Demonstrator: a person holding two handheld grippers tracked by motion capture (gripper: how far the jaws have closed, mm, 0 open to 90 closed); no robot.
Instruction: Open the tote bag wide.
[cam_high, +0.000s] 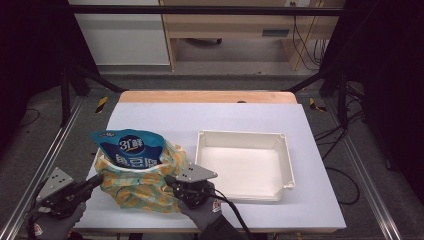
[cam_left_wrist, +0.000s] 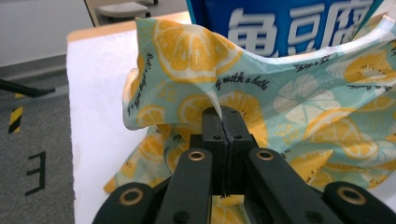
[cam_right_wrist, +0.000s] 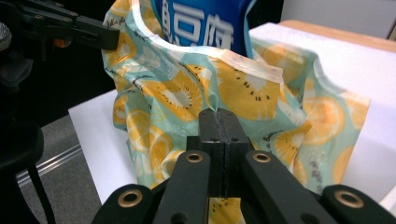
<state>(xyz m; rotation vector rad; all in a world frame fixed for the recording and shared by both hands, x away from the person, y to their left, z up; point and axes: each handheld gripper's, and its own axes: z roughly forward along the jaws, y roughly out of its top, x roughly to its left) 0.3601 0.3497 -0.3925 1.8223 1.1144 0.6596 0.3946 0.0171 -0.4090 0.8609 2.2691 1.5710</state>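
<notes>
Both grippers, left (cam_high: 95, 181) and right (cam_high: 171, 181), clench the fruit-print bag (cam_high: 142, 185) holding a blue packet (cam_high: 129, 149), tray (cam_high: 287, 165) at three o'clock; even, gentle pulling should keep the cloth unslipped.

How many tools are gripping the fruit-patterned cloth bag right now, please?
2. The left tool is shut on the yellow-and-teal fruit-patterned cloth bag at its left side; the right tool is shut on its right side, near the white plastic tray.
</notes>
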